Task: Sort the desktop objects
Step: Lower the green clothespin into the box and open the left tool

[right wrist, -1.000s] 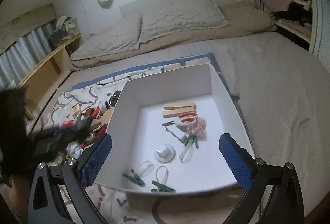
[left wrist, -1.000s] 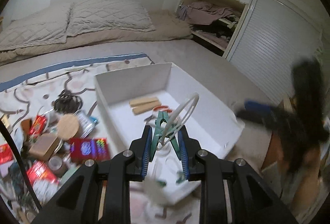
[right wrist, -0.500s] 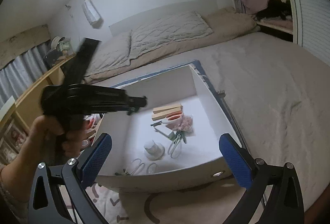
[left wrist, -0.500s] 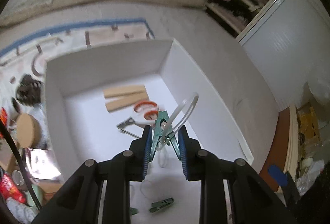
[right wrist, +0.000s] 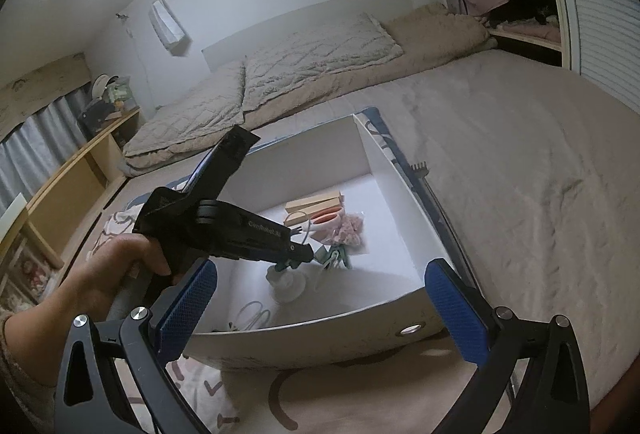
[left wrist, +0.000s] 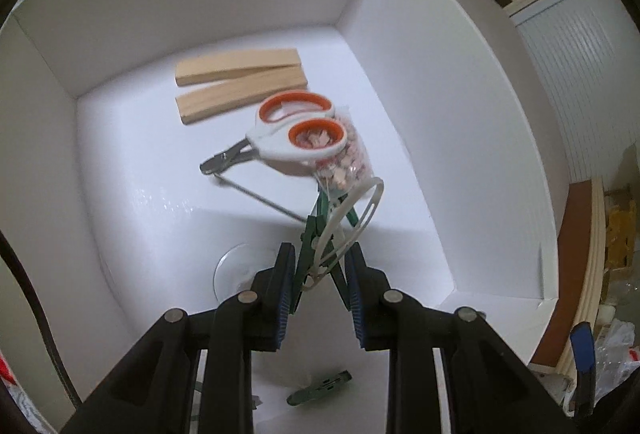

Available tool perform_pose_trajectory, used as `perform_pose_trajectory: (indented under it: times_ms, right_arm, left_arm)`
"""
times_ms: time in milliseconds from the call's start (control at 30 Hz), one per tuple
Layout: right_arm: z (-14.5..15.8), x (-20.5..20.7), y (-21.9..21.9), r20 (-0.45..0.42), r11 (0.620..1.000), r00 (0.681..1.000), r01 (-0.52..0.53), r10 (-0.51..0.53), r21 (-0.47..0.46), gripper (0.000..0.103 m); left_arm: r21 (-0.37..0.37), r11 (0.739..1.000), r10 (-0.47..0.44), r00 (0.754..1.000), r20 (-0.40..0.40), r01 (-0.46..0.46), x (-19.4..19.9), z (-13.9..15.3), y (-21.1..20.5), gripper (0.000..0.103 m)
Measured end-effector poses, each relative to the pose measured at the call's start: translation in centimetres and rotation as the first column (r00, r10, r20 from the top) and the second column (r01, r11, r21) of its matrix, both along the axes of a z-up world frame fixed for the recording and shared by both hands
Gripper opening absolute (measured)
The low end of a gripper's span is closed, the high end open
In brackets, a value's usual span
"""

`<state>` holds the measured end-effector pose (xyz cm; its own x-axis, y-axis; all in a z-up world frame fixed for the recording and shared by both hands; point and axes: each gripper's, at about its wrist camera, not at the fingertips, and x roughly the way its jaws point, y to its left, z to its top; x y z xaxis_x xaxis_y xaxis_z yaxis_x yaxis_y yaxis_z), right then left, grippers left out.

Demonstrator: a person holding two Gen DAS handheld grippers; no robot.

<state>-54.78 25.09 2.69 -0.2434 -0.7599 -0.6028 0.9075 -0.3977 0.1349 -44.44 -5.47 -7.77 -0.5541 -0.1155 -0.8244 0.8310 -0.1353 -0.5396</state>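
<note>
**Left tongs carried a green clip with a white ring low into the box**

A bed with a beige cover carried everything, and on it stood a large white box, open at the top. The left tongs were reaching deep inside this box, while the right tongs waited outside its near wall, wide apart and holding nothing. So the left hand was clearly the nearer one to the place of release.

On the box floor lay two wooden blocks side by side at the far end. In front of them lay scissors with orange handles, partly resting on a small clear bag of pinkish pieces. A white suction cup sat just left of the tongs, and another green clip lay nearer, below them.

The left tongs were clamped on a green clothes clip with a white ring. Its long axis pointed forward and away from the tongs, toward the bag, and the ring's tip was very near the bag; whether it touched, I could not tell. I judged the clip was close above the floor, so the next move probably needed only opening the tongs and pulling straight back.
</note>
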Motion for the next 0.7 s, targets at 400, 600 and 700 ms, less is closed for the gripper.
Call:
perform_pose_trajectory:
  times_ms: [400,600,700]
  right_arm:
    - [-0.3,-0.1,0.0,0.013,1.0,1.0,0.006,-0.006,0.011,0.103]
    - [-0.2,-0.1,-0.1,0.017,1.0,1.0,0.004,-0.004,0.009,0.103]
    - [-0.1,-0.2,-0.2,0.019,1.0,1.0,0.004,-0.004,0.008,0.103]
  left_arm:
    - [0.017,0.996,-0.093,0.994,0.052,0.092,-2.1,-0.3,0.4,0.026]
    - [0.027,0.98,-0.196,0.978,0.066,0.195,-3.4,-0.6,1.4,0.026]
    - [0.045,0.977,-0.209,0.976,0.06,0.207,-3.9,-0.6,1.8,0.026]
